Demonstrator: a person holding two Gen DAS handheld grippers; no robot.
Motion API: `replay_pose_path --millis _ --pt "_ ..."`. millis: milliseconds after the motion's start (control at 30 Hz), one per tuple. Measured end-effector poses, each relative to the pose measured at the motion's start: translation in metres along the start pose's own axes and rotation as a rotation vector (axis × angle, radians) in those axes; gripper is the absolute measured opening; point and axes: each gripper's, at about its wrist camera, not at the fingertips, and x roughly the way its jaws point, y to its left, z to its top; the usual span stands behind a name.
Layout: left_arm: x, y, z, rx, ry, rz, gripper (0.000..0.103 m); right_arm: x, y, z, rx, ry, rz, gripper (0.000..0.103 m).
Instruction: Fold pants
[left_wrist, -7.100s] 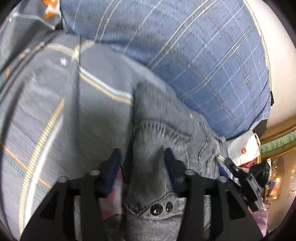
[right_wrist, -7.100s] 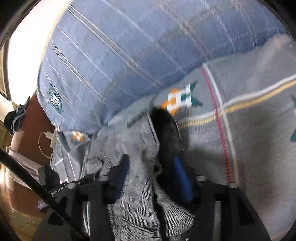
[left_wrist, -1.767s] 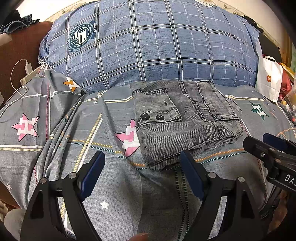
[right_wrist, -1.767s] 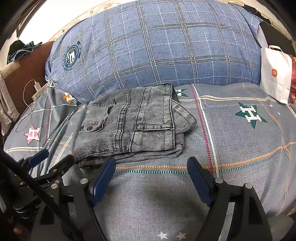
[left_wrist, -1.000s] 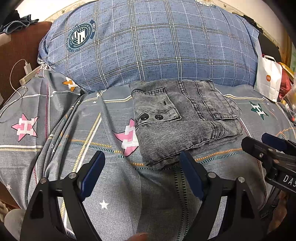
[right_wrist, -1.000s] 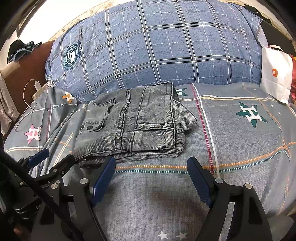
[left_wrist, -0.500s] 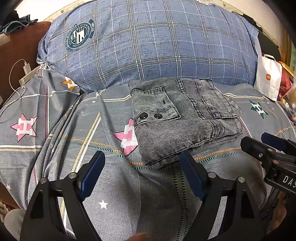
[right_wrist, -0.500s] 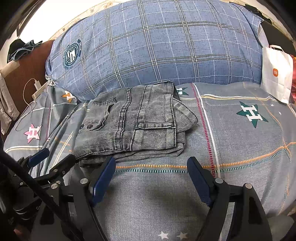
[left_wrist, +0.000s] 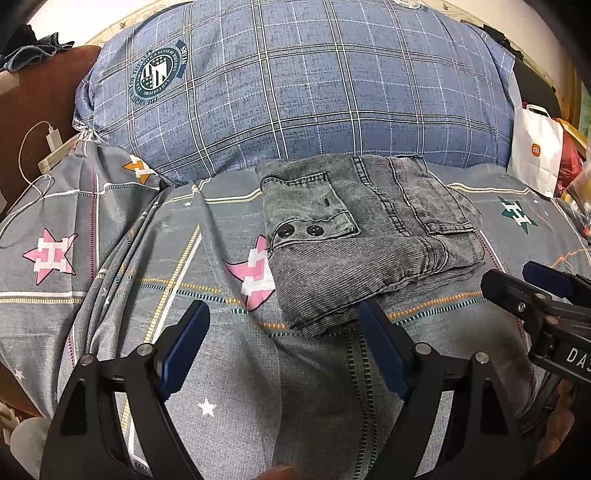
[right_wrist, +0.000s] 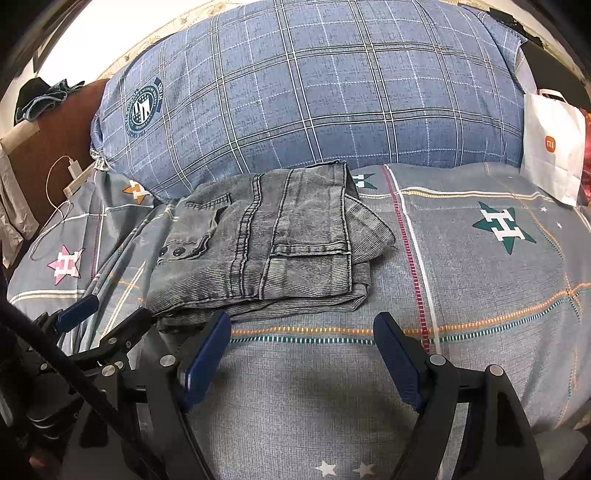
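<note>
The grey corduroy pants (left_wrist: 365, 236) lie folded into a compact stack on the grey star-patterned bedspread (left_wrist: 155, 258), just in front of the big blue plaid pillow (left_wrist: 303, 85). In the right wrist view the same pants (right_wrist: 273, 247) sit left of centre. My left gripper (left_wrist: 283, 317) hovers open near the stack's front edge, nothing between its blue pads. My right gripper (right_wrist: 303, 325) is open too, in front of the stack's right corner, over bare bedspread (right_wrist: 480, 280). Each gripper shows at the edge of the other's view.
A white paper bag (right_wrist: 552, 147) stands at the back right by the pillow (right_wrist: 314, 88). A white charger and cable (left_wrist: 51, 138) lie at the left beside a brown headboard (left_wrist: 33, 92). Dark clothing (right_wrist: 40, 98) hangs over that headboard.
Since seven seconds ago both grippers have let go of the pants and drawn back from them. Over the last second nothing has visibly moved.
</note>
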Motion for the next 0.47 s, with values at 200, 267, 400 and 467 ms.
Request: replay_pose_path --millis 200,267,400,467 --pt "0.0024 0.0003 -0.0002 0.003 0.008 -0.002 0.083 0.0007 -0.0012 0.0002 -0.003 0.002 0.002 0.081" --pt "0.0027 -0.0001 -0.0004 0.006 0.007 -0.001 0.083 0.0008 -0.0014 0.0004 -0.002 0.002 0.002 0.081" --pt "0.0022 0.0002 -0.0007 0.012 -0.004 0.001 0.083 0.0014 -0.0017 0.0000 -0.003 0.005 0.002 0.081" --pt "0.0025 0.0004 -0.0004 0.015 -0.006 -0.002 0.083 0.0021 -0.0021 -0.0002 -0.004 0.006 0.001 0.081"
